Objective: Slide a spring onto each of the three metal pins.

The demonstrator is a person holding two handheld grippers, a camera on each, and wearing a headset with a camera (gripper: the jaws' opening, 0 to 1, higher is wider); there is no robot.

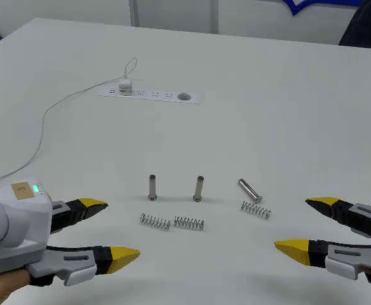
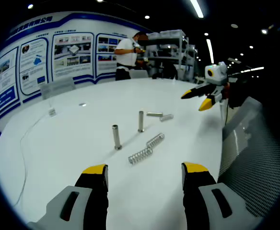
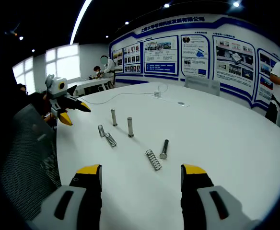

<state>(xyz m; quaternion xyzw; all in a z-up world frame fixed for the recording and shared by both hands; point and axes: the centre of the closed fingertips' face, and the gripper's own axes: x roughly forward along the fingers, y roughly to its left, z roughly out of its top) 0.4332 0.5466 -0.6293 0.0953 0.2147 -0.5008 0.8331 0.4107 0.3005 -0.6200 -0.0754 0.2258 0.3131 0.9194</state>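
Head view, lower corners: my left tongs (image 1: 122, 229) and right tongs (image 1: 291, 223) gape empty; nudging an upright pin (image 1: 199, 189) mid-frame could topple it.

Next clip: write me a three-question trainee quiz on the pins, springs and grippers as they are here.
1. How many of the pins stand upright?
2. The springs are: A) on the pins, B) lying loose on the table, C) held in a gripper.
3. True or false: the left gripper and the right gripper are both open.

Key:
1. Two. The right pin lies on its side.
2. B
3. True
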